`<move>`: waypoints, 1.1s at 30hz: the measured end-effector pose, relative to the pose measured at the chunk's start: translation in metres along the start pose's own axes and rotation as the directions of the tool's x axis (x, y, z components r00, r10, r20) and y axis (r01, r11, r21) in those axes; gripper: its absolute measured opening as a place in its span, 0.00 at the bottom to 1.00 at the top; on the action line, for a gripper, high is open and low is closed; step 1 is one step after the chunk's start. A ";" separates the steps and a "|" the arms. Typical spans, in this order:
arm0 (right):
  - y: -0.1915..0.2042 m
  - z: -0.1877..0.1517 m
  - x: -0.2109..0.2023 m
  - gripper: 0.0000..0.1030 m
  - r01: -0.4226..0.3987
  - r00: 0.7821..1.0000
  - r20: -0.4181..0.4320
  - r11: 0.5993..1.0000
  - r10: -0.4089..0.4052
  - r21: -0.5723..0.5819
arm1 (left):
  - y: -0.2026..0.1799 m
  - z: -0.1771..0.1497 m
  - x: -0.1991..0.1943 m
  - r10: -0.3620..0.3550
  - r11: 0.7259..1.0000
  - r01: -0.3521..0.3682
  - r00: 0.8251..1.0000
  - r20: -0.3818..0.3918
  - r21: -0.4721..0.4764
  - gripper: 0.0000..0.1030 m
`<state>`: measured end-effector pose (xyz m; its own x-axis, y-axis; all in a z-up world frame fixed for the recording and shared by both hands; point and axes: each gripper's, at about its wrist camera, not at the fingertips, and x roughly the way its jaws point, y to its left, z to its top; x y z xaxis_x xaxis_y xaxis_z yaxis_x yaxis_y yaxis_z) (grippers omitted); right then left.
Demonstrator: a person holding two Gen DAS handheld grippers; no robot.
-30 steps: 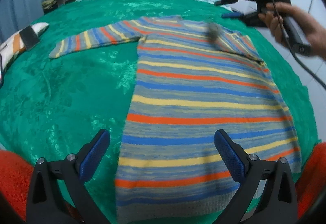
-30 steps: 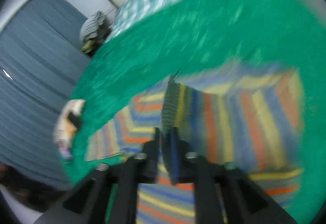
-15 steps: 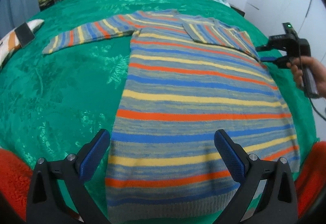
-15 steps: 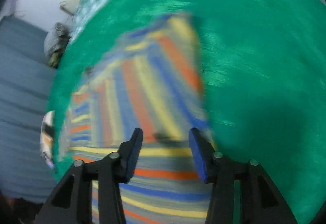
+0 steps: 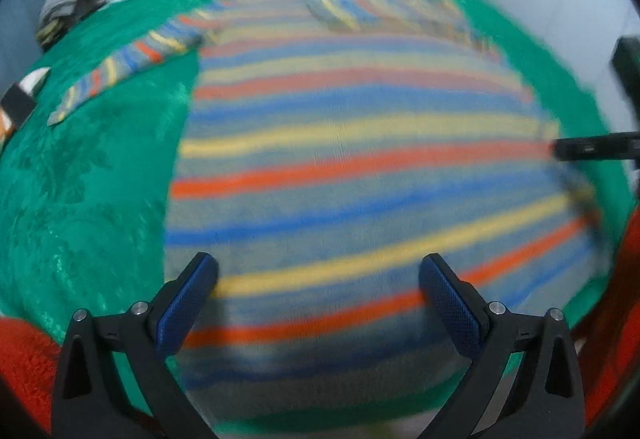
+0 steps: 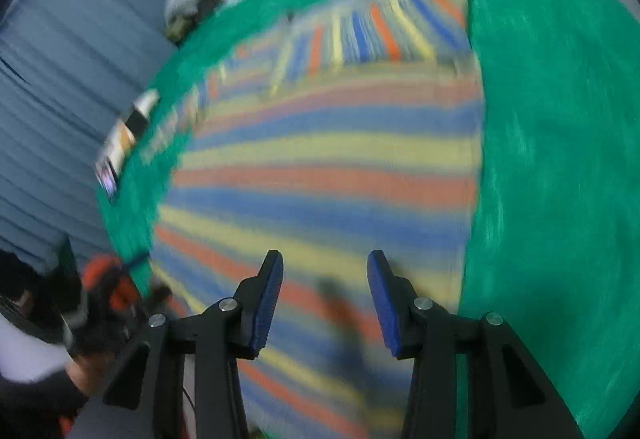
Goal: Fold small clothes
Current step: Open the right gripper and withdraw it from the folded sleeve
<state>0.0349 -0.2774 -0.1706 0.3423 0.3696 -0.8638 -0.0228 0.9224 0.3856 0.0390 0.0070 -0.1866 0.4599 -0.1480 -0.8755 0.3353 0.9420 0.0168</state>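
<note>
- The striped sweater (image 5: 360,167) lies spread flat on the green bedspread (image 5: 88,199), one sleeve folded across its chest, the other stretched out sideways.
- The left gripper (image 5: 318,281) hovers above the hem, fingers released and wide apart, grasping nothing.
- The right gripper (image 6: 325,281) hangs over the sweater's edge, jaws parted, empty.

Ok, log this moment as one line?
sweater: flat on green blanket, one sleeve folded in, other out | left gripper: open, empty | right gripper: open, empty
</note>
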 end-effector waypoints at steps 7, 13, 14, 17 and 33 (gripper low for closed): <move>0.004 -0.041 -0.034 0.43 0.061 0.985 0.159 0.997 -0.066 0.037 | -0.023 -0.003 -0.026 -0.005 0.997 -0.004 0.994 0.111 0.082 0.99; 0.037 -0.047 -0.034 0.52 0.030 0.964 0.263 1.000 -0.027 -0.008 | -0.026 -0.009 -0.001 0.002 0.995 -0.001 1.000 -0.002 0.099 0.99; 0.040 -0.047 -0.021 0.52 0.050 0.974 0.224 0.999 -0.045 -0.019 | -0.025 -0.011 0.001 0.000 0.995 0.002 1.000 -0.010 0.101 1.00; 0.041 -0.054 0.001 0.53 0.091 0.986 0.143 0.994 -0.082 -0.061 | -0.023 -0.011 -0.003 -0.005 0.995 0.006 1.000 -0.013 0.096 1.00; 0.055 -0.059 -0.001 0.54 0.142 0.976 0.185 0.978 -0.113 -0.150 | -0.032 -0.012 -0.016 -0.045 0.994 0.038 0.997 0.066 0.099 0.99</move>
<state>-0.0218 -0.2204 -0.1677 0.5101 0.2354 -0.8273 -0.1147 0.9718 0.2058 0.0111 -0.0177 -0.1784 0.4977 -0.2095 -0.8417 0.4320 0.9013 0.0311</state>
